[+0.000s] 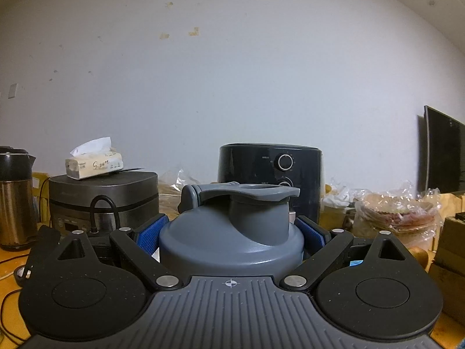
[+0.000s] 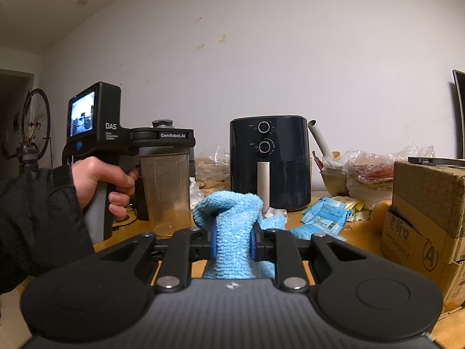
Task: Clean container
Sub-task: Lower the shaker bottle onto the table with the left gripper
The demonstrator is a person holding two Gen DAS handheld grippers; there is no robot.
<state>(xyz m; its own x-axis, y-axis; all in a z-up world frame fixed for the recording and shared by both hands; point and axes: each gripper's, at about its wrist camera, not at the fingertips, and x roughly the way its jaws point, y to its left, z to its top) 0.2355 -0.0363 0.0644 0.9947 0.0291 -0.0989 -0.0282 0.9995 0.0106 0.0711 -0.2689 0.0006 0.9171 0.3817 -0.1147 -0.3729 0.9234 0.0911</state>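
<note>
Both grippers loaded | left gripper (image 1: 231,232): lidded container (image 1: 231,241) | right gripper (image 2: 232,240): cloth (image 2: 232,224)

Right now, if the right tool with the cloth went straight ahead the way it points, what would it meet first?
Probably the air fryer. The right tool, shut on the blue cloth, points at the fryer's white handle. The shaker bottle stands off to the left. Depth is unclear.

The container (image 2: 167,186) stands upright, a cloudy clear tumbler with brownish residue inside, capped by a grey flip-spout lid (image 1: 232,226). The blue microfibre cloth (image 2: 235,229) is bunched up, folded over at its top.
</note>
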